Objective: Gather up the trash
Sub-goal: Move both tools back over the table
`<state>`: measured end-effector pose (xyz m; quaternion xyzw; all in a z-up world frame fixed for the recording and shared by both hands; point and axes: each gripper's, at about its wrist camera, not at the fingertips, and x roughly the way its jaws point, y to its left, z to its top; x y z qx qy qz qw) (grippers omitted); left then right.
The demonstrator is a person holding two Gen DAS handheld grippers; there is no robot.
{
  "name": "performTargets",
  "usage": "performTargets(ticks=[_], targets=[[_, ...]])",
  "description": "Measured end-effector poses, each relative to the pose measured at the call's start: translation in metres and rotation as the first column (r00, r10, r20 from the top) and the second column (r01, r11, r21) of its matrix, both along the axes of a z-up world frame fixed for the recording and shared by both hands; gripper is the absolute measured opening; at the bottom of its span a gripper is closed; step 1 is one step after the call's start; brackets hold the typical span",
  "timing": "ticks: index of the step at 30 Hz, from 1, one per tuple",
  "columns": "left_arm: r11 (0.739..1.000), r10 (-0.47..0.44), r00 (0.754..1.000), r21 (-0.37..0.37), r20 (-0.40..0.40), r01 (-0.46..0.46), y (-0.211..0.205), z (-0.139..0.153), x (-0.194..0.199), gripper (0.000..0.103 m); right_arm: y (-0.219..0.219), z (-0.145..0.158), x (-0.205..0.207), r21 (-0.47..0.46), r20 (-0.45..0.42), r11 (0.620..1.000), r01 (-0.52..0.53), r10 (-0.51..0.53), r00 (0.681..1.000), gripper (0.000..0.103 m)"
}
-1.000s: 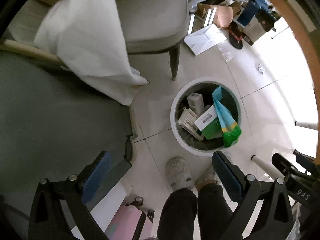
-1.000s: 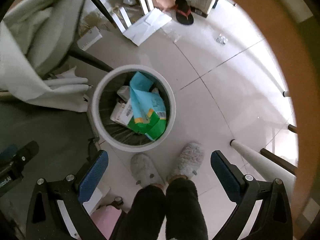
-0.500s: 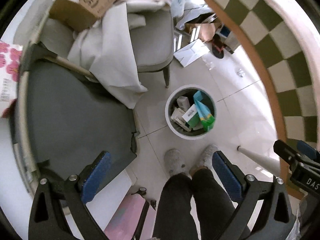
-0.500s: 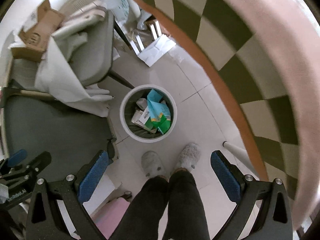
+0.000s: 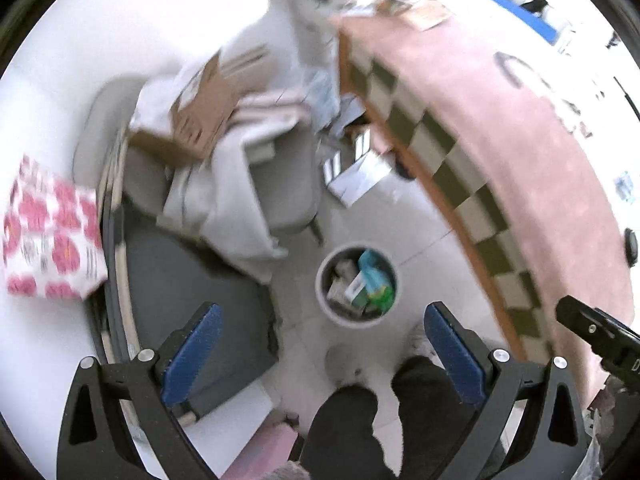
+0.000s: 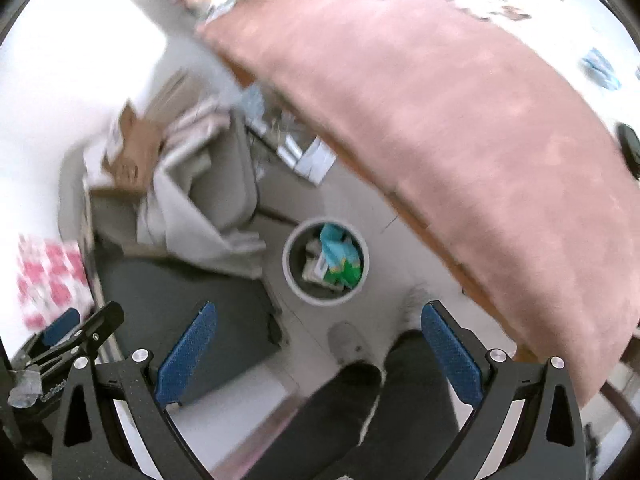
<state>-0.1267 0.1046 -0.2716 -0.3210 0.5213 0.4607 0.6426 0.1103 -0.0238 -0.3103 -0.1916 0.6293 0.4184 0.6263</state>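
A round white trash bin [image 5: 335, 318] [image 6: 294, 284] stands on the tiled floor far below. It holds a teal and green packet [image 5: 374, 280] [image 6: 340, 260] and several small boxes. My left gripper [image 5: 322, 354] is open, high above the floor, with nothing between its blue pads. My right gripper [image 6: 318, 348] is open too and empty. Each gripper shows at the edge of the other's view. Both views are blurred.
A table with a pink cloth [image 5: 520, 152] [image 6: 460, 128] and checked edge fills the right. A grey chair [image 5: 288, 184] carries white cloth and a cardboard box [image 5: 204, 112]. A pink flowered pack [image 5: 48, 240] is at left. The person's dark trouser legs [image 5: 384, 420] and slippers stand near the bin.
Both grippers have risen well away from the bin, which now looks much smaller. The pink tabletop has come into view on the right.
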Motion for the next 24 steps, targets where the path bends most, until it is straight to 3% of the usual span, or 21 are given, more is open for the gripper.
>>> performTargets(ticks=[4, 7, 9, 14, 20, 24], targets=[[0.993, -0.1, 0.995, 0.058, -0.003, 0.101, 0.005, 0.024, 0.08, 0.103, -0.018, 0.019, 0.079, 0.015, 0.031, 0.991, 0.137, -0.137, 0.99, 0.103], [0.981, -0.179, 0.984, 0.076, -0.012, 0.179, 0.004, 0.028, 0.144, 0.103, -0.043, 0.025, 0.159, -0.002, 0.058, 0.962, 0.274, -0.273, 0.96, 0.103], [0.969, -0.239, 0.971, 0.062, -0.009, 0.239, 0.002, 0.024, 0.198, 0.103, -0.066, 0.017, 0.224, -0.04, 0.083, 0.927, 0.373, -0.369, 0.926, 0.103], [0.929, -0.37, 0.928, 0.0, -0.035, 0.37, -0.009, -0.005, 0.322, 0.103, -0.107, -0.023, 0.352, -0.151, 0.16, 0.846, 0.511, -0.489, 0.857, 0.103], [0.868, -0.496, 0.861, -0.052, -0.114, 0.493, -0.025, -0.041, 0.416, 0.103, -0.116, -0.087, 0.433, -0.259, 0.143, 0.799, 0.543, -0.524, 0.84, 0.103], [0.851, -0.526, 0.837, -0.083, -0.152, 0.519, -0.035, -0.057, 0.45, 0.103, -0.108, -0.108, 0.444, -0.296, 0.114, 0.808, 0.51, -0.5, 0.858, 0.101]])
